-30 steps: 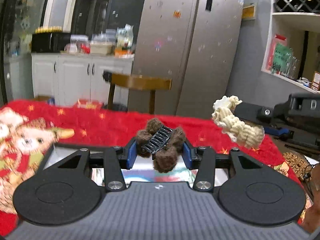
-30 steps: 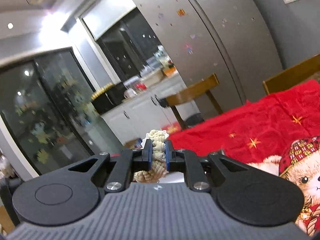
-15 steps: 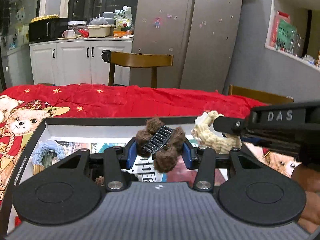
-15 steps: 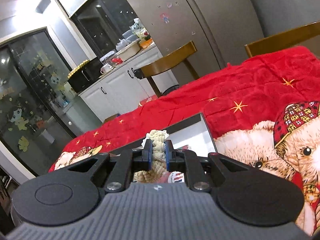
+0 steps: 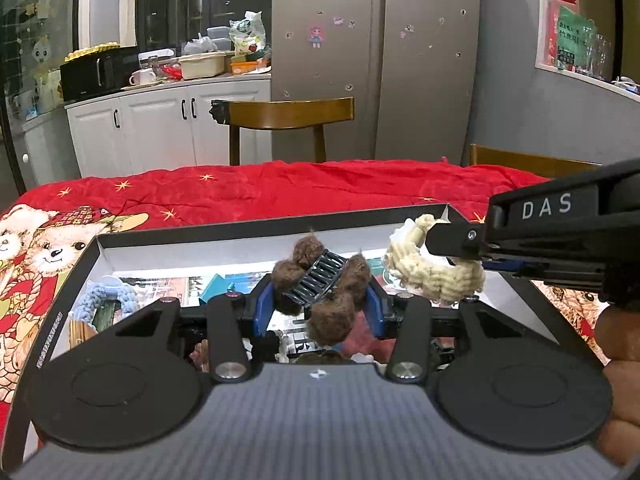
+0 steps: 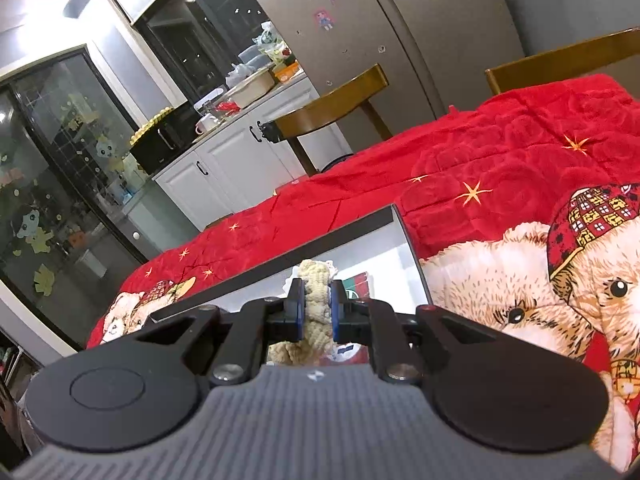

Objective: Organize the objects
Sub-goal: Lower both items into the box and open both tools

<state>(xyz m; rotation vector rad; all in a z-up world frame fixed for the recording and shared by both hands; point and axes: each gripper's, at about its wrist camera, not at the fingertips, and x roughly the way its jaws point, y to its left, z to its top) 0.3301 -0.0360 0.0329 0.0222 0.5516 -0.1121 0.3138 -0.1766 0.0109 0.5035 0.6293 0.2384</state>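
A brown fuzzy hair clip is clamped between the pads of the left gripper, above the open box. A cream knitted scrunchie is pinched tightly in the right gripper, near the box's right corner. A blue knitted ring is already laid inside. Both held items are judged not yet released; the red blanket around the box is seen bare.
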